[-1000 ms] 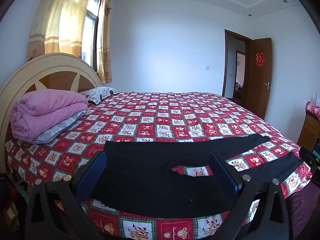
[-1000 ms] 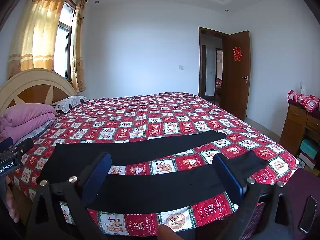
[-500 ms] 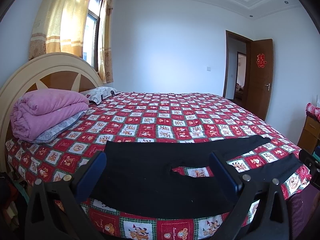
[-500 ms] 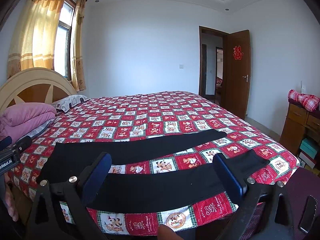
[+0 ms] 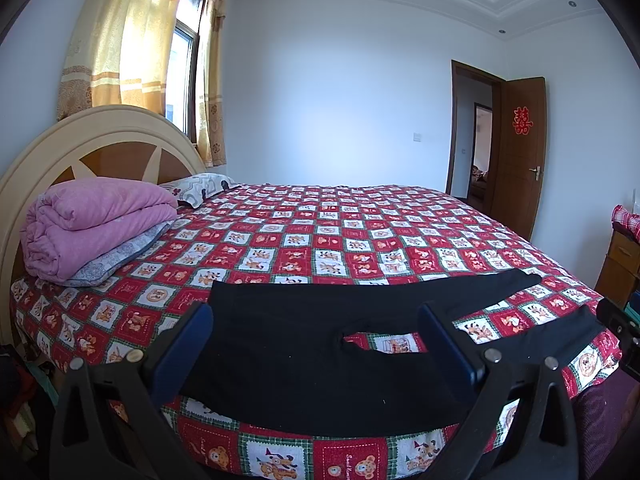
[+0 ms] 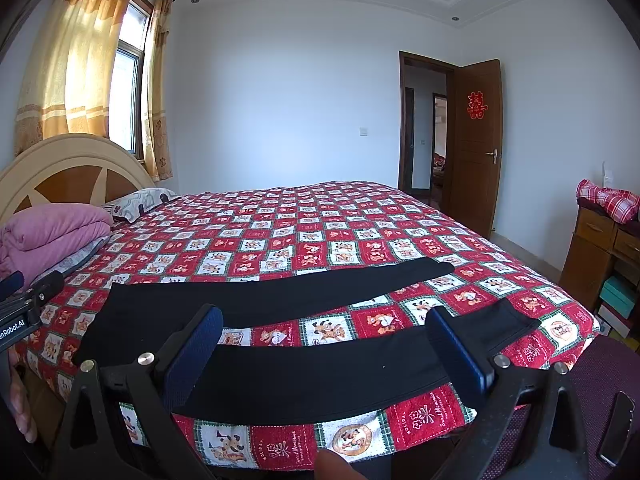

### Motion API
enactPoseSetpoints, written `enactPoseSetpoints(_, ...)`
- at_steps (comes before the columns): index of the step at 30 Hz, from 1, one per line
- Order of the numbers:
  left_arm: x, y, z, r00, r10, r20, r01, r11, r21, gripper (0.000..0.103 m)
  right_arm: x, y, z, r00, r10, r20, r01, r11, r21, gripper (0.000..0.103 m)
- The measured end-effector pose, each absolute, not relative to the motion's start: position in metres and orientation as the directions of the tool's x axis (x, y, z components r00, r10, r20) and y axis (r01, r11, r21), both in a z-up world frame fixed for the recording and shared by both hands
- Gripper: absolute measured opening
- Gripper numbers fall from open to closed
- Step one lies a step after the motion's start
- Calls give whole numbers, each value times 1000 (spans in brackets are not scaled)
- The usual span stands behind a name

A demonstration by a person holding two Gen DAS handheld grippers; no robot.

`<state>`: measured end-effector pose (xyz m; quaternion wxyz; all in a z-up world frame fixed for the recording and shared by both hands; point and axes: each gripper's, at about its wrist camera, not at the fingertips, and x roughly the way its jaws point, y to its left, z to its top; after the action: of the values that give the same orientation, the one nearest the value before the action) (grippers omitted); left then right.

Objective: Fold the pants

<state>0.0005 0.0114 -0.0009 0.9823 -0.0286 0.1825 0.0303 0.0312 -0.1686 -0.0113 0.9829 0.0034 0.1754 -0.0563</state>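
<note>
sunlit bedroom: a folded pink quilt (image 5: 92, 228) sat by the headboard, out of the way, while black pants (image 5: 320, 344) lay flat along the near edge of the bed (image 5: 360, 232), legs parted, within easy reach. left tool (image 5: 316, 340) and right tool (image 6: 324, 344) hovered spread wide, gripping nothing, fold not yet begun.

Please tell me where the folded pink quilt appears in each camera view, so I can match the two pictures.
Left wrist: the pink quilt lies at middle left, against the headboard.
Right wrist: the pink quilt sits at the far left edge, partly cut off.
Shared landmark: the patterned pillow just beyond it.
</note>
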Motion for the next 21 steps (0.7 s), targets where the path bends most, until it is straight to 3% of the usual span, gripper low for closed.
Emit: enactPoseSetpoints(21,-1,15,-5,930,49,-363,-71,996,-47,103,32,-169,-14,931,-112,-349,114,993,-15,102)
